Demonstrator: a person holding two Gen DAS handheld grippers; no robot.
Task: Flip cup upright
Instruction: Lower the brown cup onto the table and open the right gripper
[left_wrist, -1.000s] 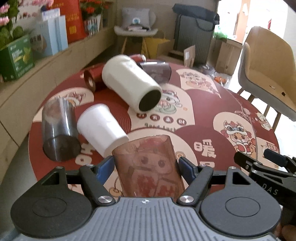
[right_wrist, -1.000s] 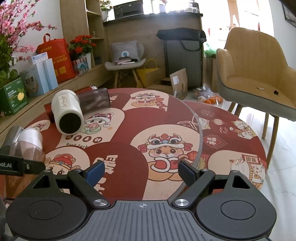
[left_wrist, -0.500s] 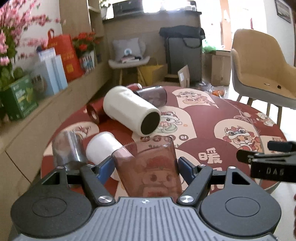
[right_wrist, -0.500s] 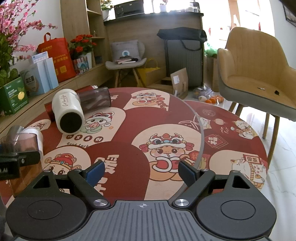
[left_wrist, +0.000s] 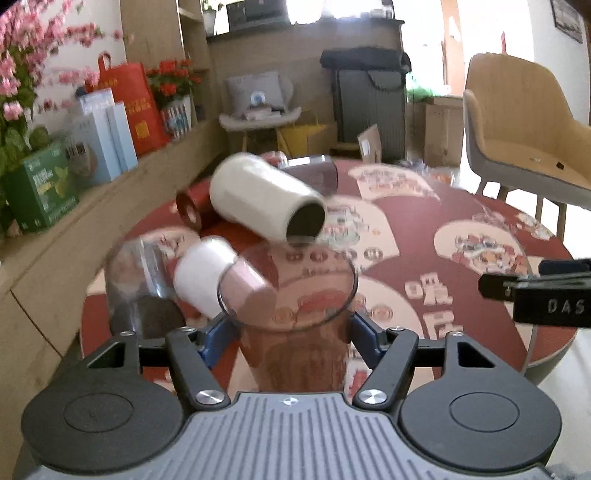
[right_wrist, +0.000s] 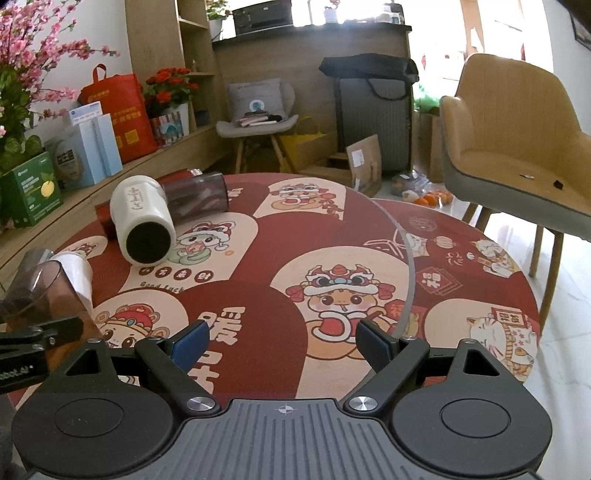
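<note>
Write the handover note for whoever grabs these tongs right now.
Left tongs: shut on the tinted clear cup, mouth up, nearly upright, not seen set down yet.
Right tongs: open, empty, above the table.
On their sides on the table: big white cup, small white cup, smoky clear cup, dark red cup, clear glass.
Done: held cup turned.
Left: set it down, release, flip the others.

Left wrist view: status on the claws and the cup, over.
Left claw shut on brown clear cup, mouth up. Right claw open, holding nothing. White mug and small white cup lie tipped just ahead.
</note>
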